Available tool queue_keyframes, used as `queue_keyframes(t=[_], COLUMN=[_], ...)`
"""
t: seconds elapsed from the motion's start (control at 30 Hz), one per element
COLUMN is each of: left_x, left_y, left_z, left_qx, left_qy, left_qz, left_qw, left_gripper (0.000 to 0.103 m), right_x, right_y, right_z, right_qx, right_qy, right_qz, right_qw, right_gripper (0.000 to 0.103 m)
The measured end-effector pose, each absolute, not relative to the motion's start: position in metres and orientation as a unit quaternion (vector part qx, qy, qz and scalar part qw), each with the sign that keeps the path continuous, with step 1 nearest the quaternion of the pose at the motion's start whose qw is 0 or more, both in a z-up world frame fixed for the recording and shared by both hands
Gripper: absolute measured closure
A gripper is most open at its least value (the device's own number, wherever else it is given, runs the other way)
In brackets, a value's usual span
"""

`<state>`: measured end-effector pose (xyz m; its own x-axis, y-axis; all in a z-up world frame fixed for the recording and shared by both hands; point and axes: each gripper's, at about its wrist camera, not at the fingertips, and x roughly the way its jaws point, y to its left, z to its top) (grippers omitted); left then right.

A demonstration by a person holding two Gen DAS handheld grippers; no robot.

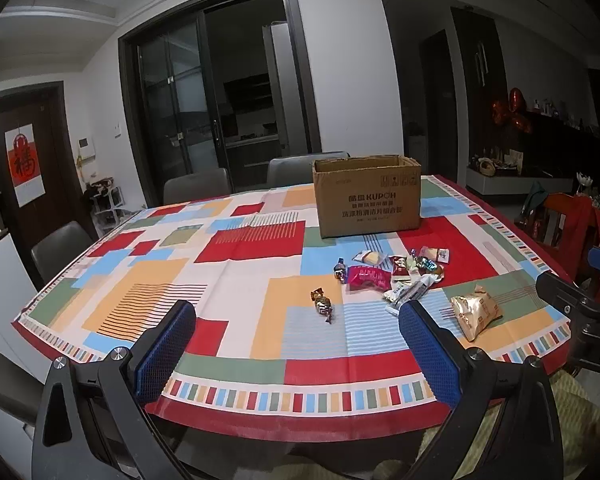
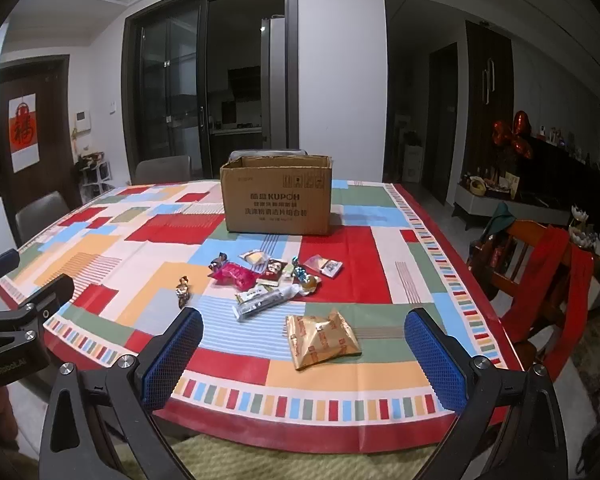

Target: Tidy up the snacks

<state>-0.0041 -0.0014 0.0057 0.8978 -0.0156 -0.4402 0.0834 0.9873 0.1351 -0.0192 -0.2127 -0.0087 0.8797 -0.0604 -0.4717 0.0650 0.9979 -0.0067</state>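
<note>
Right wrist: patchwork-clothed table point(image 2: 340, 208), dim room

We see a tablecloth point(image 2: 340, 248) of red, blue, orange and green blocks, a brown cardboard box point(image 2: 276, 200), a gold packet point(image 2: 320, 338), a pink packet point(image 2: 236, 274).

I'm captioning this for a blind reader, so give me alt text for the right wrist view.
The open right gripper hovers over a colourful tablecloth, its blue fingers framing a gold snack bag. Beyond it lie scattered small snacks and an open cardboard box.
</note>
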Motion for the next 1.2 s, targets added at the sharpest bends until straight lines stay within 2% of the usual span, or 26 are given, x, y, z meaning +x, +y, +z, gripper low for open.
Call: queue_keyframes(t=[1.2], left_x=[-0.005], left_y=[-0.001], left_z=[0.009], left_qx=[0.08], left_qy=[0.218], left_qz=[-0.02], left_qw=[0.973], left_gripper=[0.0], right_x=[-0.021], right_y=[-0.217], right_z=[0.001], right_qx=[0.006], right_qy=[0.235], right_qz=[-0.032], right_qw=[0.972], right_gripper=[0.001])
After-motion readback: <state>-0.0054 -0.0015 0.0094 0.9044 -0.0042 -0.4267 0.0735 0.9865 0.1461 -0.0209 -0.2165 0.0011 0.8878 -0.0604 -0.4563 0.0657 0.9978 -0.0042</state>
